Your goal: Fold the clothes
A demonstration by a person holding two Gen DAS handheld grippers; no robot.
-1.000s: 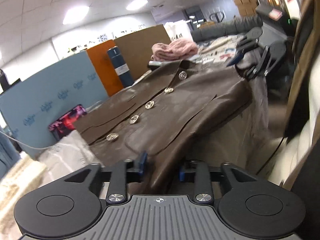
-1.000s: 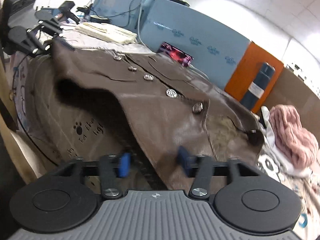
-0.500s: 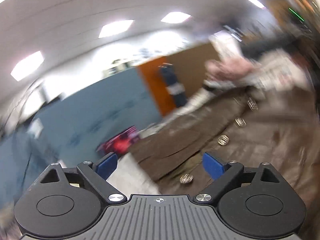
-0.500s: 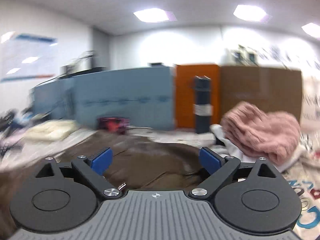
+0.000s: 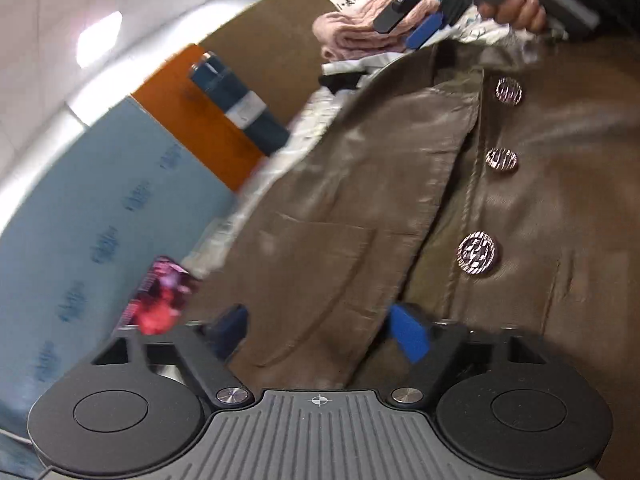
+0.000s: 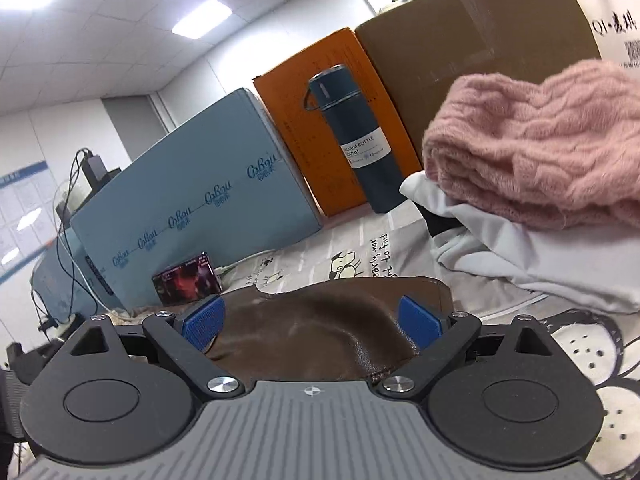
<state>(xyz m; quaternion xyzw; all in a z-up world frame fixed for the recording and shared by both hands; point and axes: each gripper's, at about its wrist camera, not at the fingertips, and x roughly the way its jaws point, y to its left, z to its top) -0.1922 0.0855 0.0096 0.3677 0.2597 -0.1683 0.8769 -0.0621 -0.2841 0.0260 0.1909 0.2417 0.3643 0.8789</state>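
A brown leather jacket (image 5: 520, 200) with metal buttons lies spread on the printed sheet. My left gripper (image 5: 320, 328) is low over its lower front panel. Its jaws are closing, with a stretch of the jacket between the blue pads (image 5: 410, 336), which stand apart and do not press it. My right gripper (image 6: 312, 320) is open wide over the jacket's far edge (image 6: 320, 320), brown leather lying between and under its fingers. In the left wrist view the right gripper (image 5: 436, 12) shows at the top by the collar, held by a hand (image 5: 516, 4).
A folded pink knit sweater (image 6: 540, 140) rests on a white garment (image 6: 500, 256) right of the jacket. Behind stand a dark blue vacuum bottle (image 6: 356, 140), an orange box (image 6: 316, 92), a blue box (image 6: 192, 184), a cardboard box (image 6: 480, 28) and a lit phone (image 6: 186, 280).
Both grippers let go of the jacket's near edge, opened and swung across to its far side. The jacket now lies flat. The left jaws have narrowed again since half a second ago.
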